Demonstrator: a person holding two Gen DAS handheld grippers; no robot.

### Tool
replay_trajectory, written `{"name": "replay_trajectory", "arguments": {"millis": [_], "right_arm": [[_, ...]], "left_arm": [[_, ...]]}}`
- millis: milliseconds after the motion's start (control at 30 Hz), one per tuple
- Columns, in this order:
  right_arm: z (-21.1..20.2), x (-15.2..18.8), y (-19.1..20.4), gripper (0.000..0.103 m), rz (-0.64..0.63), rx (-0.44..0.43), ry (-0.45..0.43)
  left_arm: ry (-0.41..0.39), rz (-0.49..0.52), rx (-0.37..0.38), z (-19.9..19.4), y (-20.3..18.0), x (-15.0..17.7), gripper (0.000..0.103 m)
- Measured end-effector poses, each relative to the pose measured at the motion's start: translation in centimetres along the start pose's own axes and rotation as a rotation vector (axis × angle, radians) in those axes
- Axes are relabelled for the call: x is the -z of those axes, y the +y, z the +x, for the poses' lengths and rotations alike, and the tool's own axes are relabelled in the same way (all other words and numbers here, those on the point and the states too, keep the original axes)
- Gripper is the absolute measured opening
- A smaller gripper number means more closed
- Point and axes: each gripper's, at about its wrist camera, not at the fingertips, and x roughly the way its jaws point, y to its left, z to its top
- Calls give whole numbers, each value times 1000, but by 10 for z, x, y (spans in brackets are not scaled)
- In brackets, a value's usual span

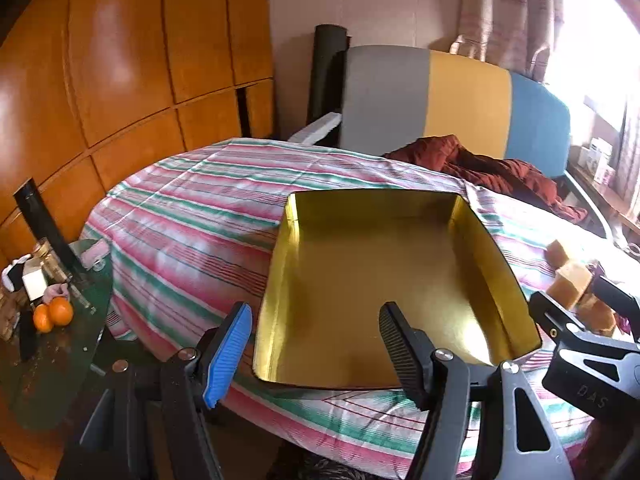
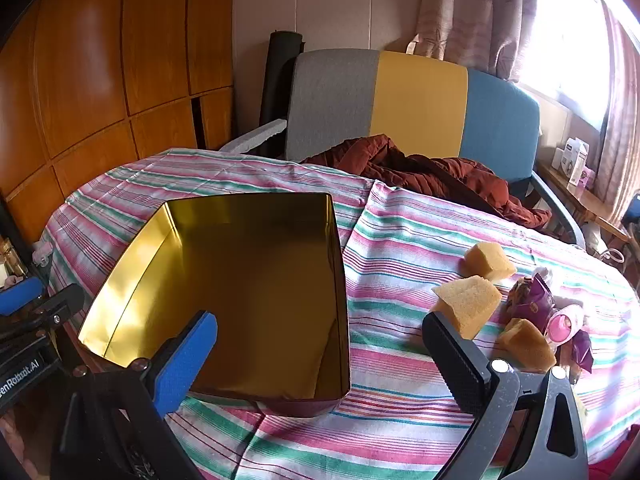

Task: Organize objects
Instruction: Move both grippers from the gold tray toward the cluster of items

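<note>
Judging from how things lie, the likeliest trouble is a poor first grasp on the soft sponge pieces at the right of the right wrist view. The right hand-held gripper (image 2: 320, 360) stands fully spread with nothing between its jaws, its black finger just beside the nearest sponge block (image 2: 468, 304). Two more sponge pieces (image 2: 490, 260) (image 2: 526, 344) lie close by, along with a crumpled purple wrapper (image 2: 532, 300) and a small pink object (image 2: 564, 324). With these crowded together, closing on one could drag or pinch a neighbour, and a squashy sponge may spring out if caught by a corner. The gold tin (image 2: 256, 272) sits empty on the striped cloth of the bench (image 2: 400, 240), left of centre in that view. Its thin wall looks light, so a finger knocking the rim during a drop might slide it toward the near edge, which it already sits close to. The loose, wrinkled cloth could also bunch under a low pass and shift everything on it. The left hand-held gripper (image 1: 316, 344) hovers partly spread and empty over the tin's near rim (image 1: 320, 384), and the two tools sit near enough at the lower right of the left wrist view that they might collide when one swings across.
</note>
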Motion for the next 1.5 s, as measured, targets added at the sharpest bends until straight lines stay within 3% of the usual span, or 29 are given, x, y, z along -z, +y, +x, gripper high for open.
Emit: {"name": "replay_trajectory", "arguments": {"millis": [133,500,700,867,1133,1500], "right_arm": [[0,2,-1,103,-7,1,-4],[4,7,-15,103,29,4,17],[2,8,-13,103,19,-17,15],[-2,12,-21,103,32,-20,30],[-2,19,-51,103,101,7,71],[-25,32,-127,103,172,19,148]], "left_arm": [[-31,36,60,0,-6,4,67],[34,29,230,10,-13,1,67],[64,23,204,15,-16,3,67],[71,22,259,14,-17,4,67],[91,75,302,17,-33,4,75],[62,177,470,8,-78,-17,86]]}}
